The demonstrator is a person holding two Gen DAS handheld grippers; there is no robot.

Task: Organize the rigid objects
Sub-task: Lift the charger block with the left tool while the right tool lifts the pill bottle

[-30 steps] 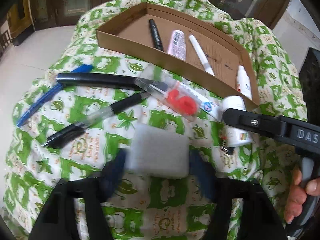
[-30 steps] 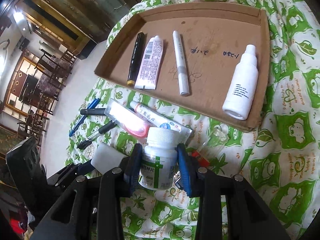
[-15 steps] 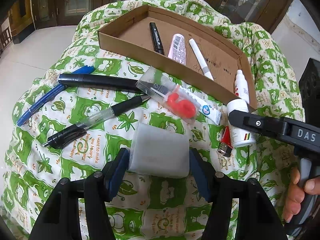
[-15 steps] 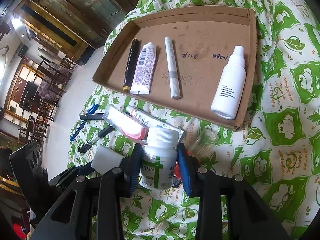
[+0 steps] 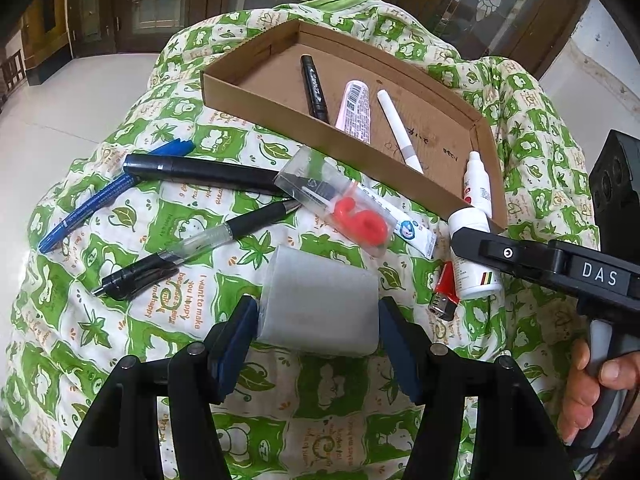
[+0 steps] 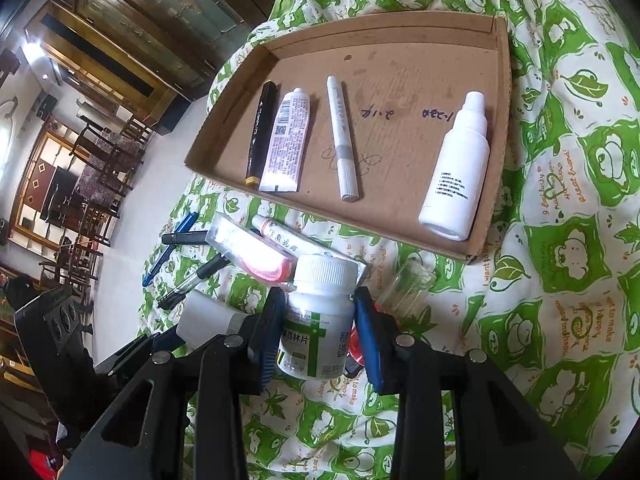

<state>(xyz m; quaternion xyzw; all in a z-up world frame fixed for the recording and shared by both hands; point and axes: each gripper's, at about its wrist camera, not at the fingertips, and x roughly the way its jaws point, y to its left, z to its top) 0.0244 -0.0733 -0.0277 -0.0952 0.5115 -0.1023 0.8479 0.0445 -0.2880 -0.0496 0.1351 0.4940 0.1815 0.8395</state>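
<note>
Seen from the left wrist: left gripper (image 5: pixel 318 330) clamped on a grey block (image 5: pixel 318 312) above the green cloth (image 5: pixel 192 320); pens (image 5: pixel 192 240) and a packet with red rings (image 5: pixel 340 208) lying loose before the cardboard tray (image 5: pixel 280 120); right hand (image 5: pixel 588 392) on a gripper handle; red lighter (image 5: pixel 445 294) beside the pill bottle. Seen from the right wrist: right gripper (image 6: pixel 320 332) closed on a white pill bottle (image 6: pixel 318 320), label readable only here; inside the tray (image 6: pixel 400 80), black marker (image 6: pixel 260 132), tube (image 6: pixel 288 144), white pen (image 6: pixel 342 140), spray bottle (image 6: pixel 456 172) in full; clear glass (image 6: pixel 408 288) just outside.
</note>
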